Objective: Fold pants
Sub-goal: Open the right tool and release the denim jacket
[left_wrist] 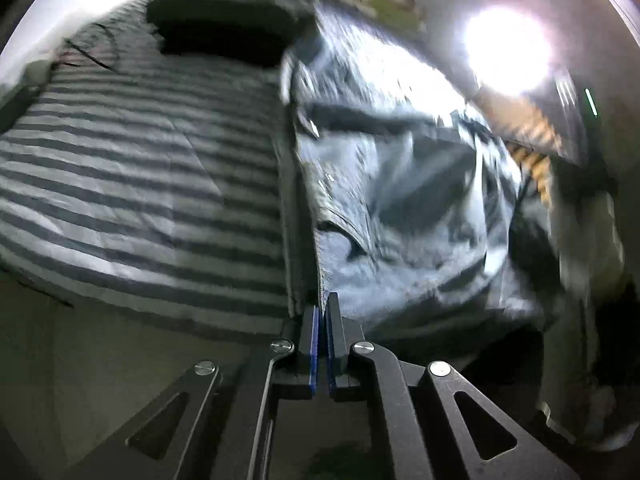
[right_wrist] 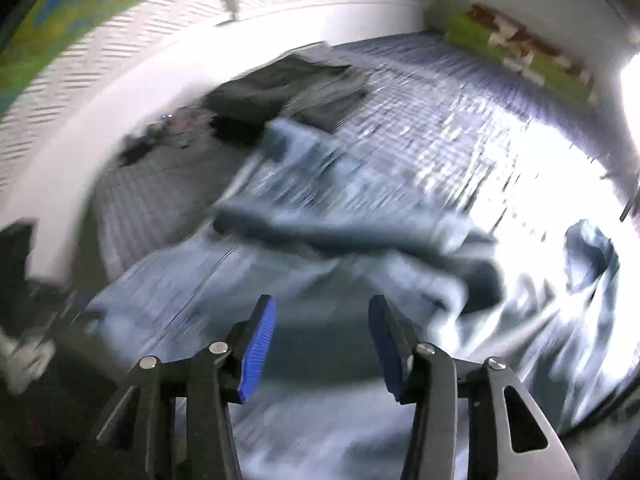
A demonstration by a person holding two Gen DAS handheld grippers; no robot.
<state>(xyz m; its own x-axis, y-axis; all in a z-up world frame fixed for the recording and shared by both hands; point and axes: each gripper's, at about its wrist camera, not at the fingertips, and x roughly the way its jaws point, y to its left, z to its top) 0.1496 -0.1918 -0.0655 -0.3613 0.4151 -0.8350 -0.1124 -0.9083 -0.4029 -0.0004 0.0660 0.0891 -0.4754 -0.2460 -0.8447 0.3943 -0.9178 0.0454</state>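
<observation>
Blue-grey jeans (left_wrist: 400,200) lie crumpled on a striped bed sheet (left_wrist: 140,180). In the left wrist view my left gripper (left_wrist: 323,304) is shut, and the long edge of the jeans runs straight down into its blue pads (left_wrist: 314,340). In the right wrist view, which is heavily blurred, the jeans (right_wrist: 360,232) lie bunched with a dark fold across the middle. My right gripper (right_wrist: 322,308) hangs above them, open, with nothing between its pads.
A pile of dark clothes (right_wrist: 280,88) lies at the far side of the bed (right_wrist: 440,100), also seen as a dark stack (left_wrist: 220,28). A white bed frame (right_wrist: 120,100) curves along the left. A green patterned cushion (right_wrist: 512,44) lies at the far right. Strong glare (left_wrist: 508,48) washes out the right.
</observation>
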